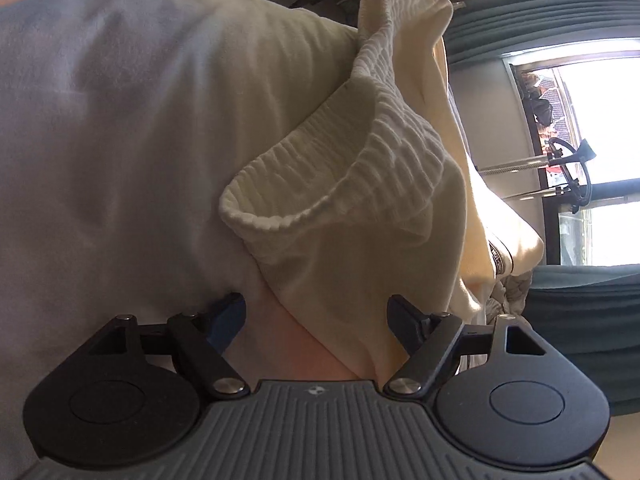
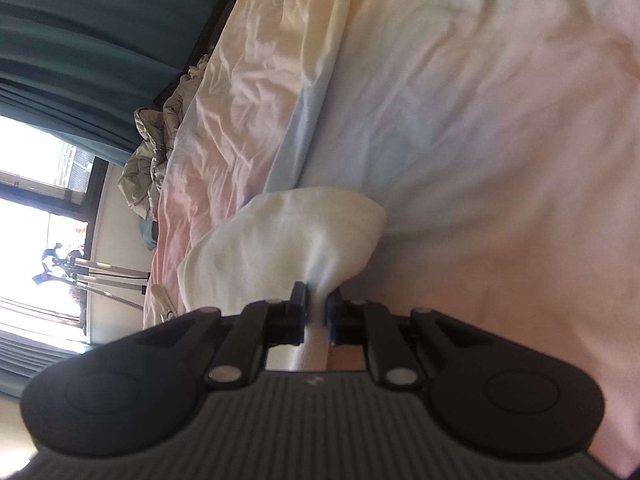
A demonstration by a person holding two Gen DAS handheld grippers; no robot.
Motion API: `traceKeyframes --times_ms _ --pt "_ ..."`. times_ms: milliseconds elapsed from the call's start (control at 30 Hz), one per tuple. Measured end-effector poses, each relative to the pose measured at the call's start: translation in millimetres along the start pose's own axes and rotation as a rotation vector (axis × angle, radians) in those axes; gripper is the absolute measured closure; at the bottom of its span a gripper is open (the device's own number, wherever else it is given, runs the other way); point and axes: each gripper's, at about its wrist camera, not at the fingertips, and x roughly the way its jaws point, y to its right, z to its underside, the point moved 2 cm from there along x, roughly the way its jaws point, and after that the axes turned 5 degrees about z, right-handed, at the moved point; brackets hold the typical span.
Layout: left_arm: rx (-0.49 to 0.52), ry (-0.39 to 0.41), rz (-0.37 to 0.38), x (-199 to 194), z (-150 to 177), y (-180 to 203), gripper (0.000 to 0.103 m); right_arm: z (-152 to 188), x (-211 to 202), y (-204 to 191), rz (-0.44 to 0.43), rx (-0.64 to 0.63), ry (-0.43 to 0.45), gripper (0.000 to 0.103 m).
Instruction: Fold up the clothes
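A cream garment [image 1: 304, 128] with a ribbed hem [image 1: 332, 184] lies on the bed, bunched and partly lifted. In the left wrist view my left gripper [image 1: 316, 316] is open, its fingers [image 1: 404, 316] either side of a fold of the garment's edge, with cloth between the jaws. In the right wrist view my right gripper [image 2: 318, 306] is shut on a pinch of the same cream garment [image 2: 280, 240], which bulges out ahead of the fingertips over the bed.
The bed's pastel pink, blue and yellow sheet [image 2: 480, 120] fills most of both views. A grey crumpled cloth [image 2: 156, 148] lies at the bed's far edge. Teal curtains [image 2: 80, 40] and a bright window [image 1: 592, 152] lie beyond, with a metal stand [image 2: 112, 276].
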Motion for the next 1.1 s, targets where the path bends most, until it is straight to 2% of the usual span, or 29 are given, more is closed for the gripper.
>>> traceKeyframes --times_ms 200,233,267,333,400,467,567,767,900,933,1000,1100 --pt "-0.028 0.074 0.046 7.0 -16.0 -2.6 0.033 -3.7 14.9 -4.2 -0.001 -0.019 0.040 0.091" --pt "-0.023 0.082 0.046 7.5 -17.0 -2.9 0.039 -4.1 16.9 -6.2 -0.007 -0.028 0.049 0.091" --pt "-0.011 0.096 0.041 6.8 -17.4 -3.2 0.050 -4.2 18.7 -8.1 -0.014 -0.037 0.058 0.091" --pt "0.003 0.124 0.044 3.9 -18.0 -4.0 0.065 -4.6 21.6 -11.3 -0.022 -0.048 0.076 0.091" --pt "0.001 0.154 0.059 -1.9 -18.7 -4.5 0.074 -5.5 22.9 -14.7 -0.032 -0.053 0.091 0.092" --pt "0.006 0.191 0.075 -11.7 -18.8 -2.5 0.090 -6.8 20.9 -19.3 -0.047 -0.071 0.109 0.094" --pt "0.068 0.247 0.100 -33.3 -18.2 9.9 0.094 -8.7 6.2 -28.7 -0.095 -0.120 0.163 0.096" --pt "0.141 0.319 0.154 -88.5 -22.3 34.9 0.096 -11.5 -36.4 -47.2 -0.223 -0.213 0.290 0.098" --pt "0.129 0.306 0.156 -115.8 -24.7 38.3 0.096 -11.5 -67.7 -45.2 -0.247 -0.209 0.355 0.098" --pt "0.131 0.306 0.145 -121.0 -27.5 34.1 0.096 -11.0 -72.1 -40.8 -0.223 -0.192 0.347 0.098" --pt "0.113 0.306 0.129 -126.1 -29.3 23.9 0.096 -10.0 -73.8 -30.5 -0.119 -0.174 0.312 0.098" --pt "0.100 0.273 0.098 -123.0 -33.7 1.2 0.097 -9.9 -50.0 -0.7 0.066 -0.067 0.165 0.098"
